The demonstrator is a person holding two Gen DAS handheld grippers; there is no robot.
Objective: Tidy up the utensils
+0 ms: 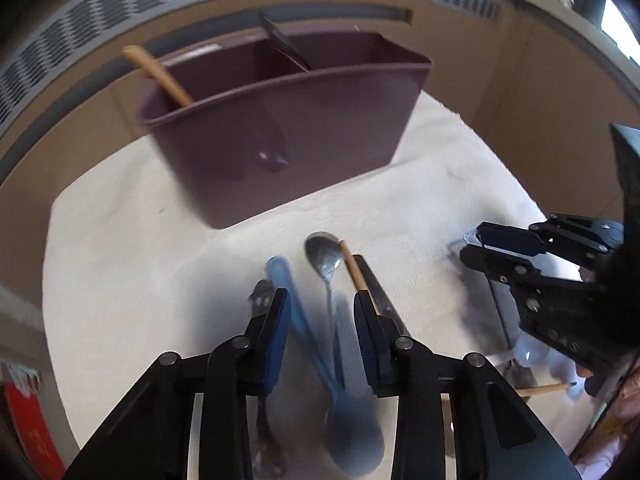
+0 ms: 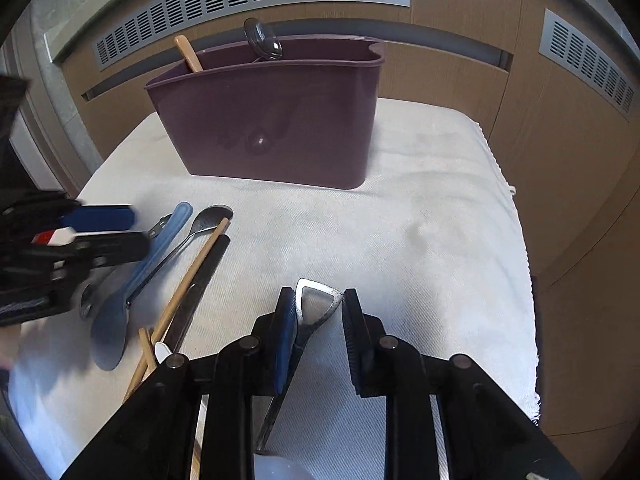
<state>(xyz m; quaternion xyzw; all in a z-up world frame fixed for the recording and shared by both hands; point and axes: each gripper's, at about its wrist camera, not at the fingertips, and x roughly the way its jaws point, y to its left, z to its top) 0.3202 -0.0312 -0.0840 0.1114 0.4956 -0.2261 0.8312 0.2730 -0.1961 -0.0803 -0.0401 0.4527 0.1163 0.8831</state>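
Wood-panelled walls with grey vent grilles (image 2: 256, 8) ring the scene, and below them we have a white cloth (image 2: 420, 208) spread over the work surface. At the back of it stands the purple caddy (image 2: 276, 120), upright, with a wooden handle (image 2: 189, 54) poking out of its left end and a dark spoon (image 2: 264, 45) leaning near the middle divider.

Down on the cloth we see the loose utensils lying in a fan — a blue plastic spoon (image 1: 304, 320), a metal spoon (image 1: 326, 262), a wooden chopstick (image 1: 352, 266) and a black-handled knife (image 1: 380, 292) just beside it. Our left gripper (image 1: 322, 308) hovers over this bunch with its jaws apart, straddling the blue spoon and the metal spoon; the view is blurred, so we cannot tell whether a pad touches either.

Over to the right, our right gripper (image 2: 316, 308) is low above the cloth, jaws apart — a metal peeler-like tool (image 2: 314, 306) lies between them, its shaft against the left blue pad (image 2: 285, 320) and clear of the right one. That tool sits well apart from the caddy.
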